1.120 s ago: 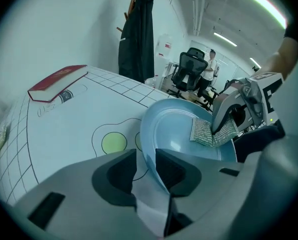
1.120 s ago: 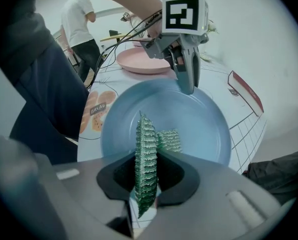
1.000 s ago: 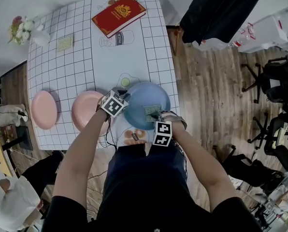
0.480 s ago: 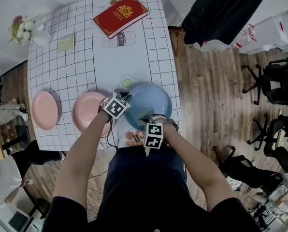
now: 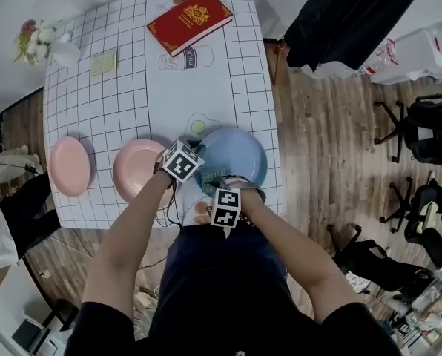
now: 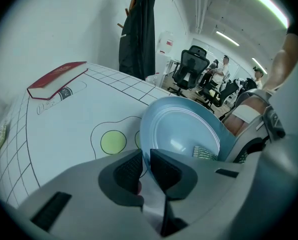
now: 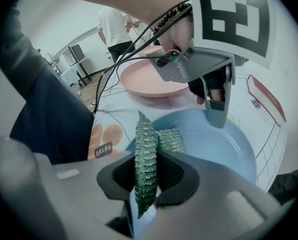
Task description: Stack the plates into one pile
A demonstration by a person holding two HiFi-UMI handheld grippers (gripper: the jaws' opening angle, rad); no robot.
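Gridded tablecloth (image 5: 95, 110), blue plate (image 5: 237, 148), wooden floor (image 5: 325, 139), chairs (image 5: 421, 124)

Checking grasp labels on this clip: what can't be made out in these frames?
- Right gripper view: whether the right gripper pinches the blue plate's rim too. The green pad in its jaws covers it.
- Head view: both grips. Marker cubes hide the jaws of the left gripper, closing on the blue rim, and the right.
- Head view: the red book's title, too small.
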